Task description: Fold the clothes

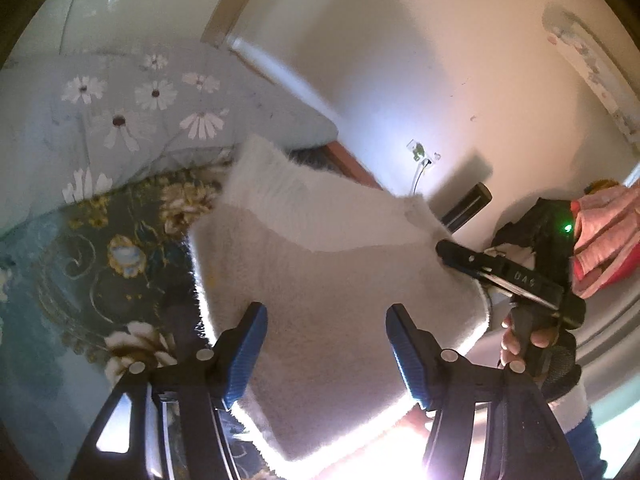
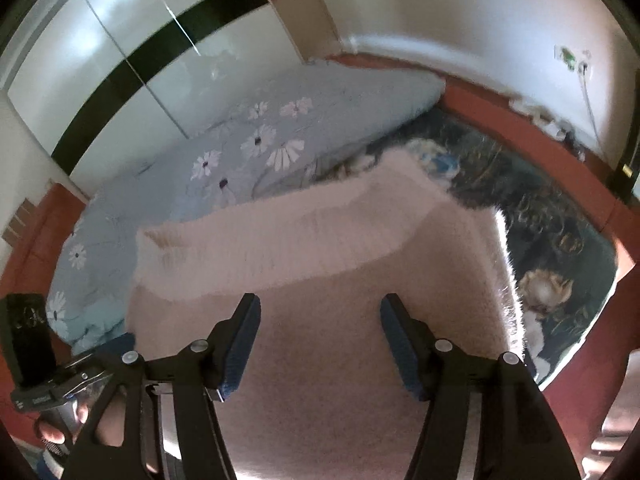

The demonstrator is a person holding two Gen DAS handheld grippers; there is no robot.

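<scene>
Left wrist view shows the left tool (image 1: 324,352) with its blue-padded fingers (image 1: 248,348) spread wide and released, nothing between them, hovering just above a fuzzy white garment (image 1: 328,280). The garment lies on the bed with one part folded over the rest, a ribbed band (image 1: 280,192) running along the raised fold. At the garment's right edge the right tool (image 1: 442,250) reaches in from the side, its black tip touching or pressing into the fluff; from this angle I cannot tell whether it grips the cloth. A hand (image 1: 524,340) holds its handle, and a green light (image 1: 567,227) glows on its body. Under the garment is a dark floral bedspread (image 1: 100,264), and beyond it a pale blue quilt with white daisies (image 1: 132,108). A white wall (image 1: 400,60) carries a socket (image 1: 418,152), and pink cloth (image 1: 604,240) hangs at far right. Right wrist view shows the right tool (image 2: 320,344) with its fingers (image 2: 244,344) parted, standing over the same garment (image 2: 320,280), with no cloth seen between the pads. The daisy quilt (image 2: 240,152) lies behind, against glossy wardrobe doors (image 2: 120,60).
</scene>
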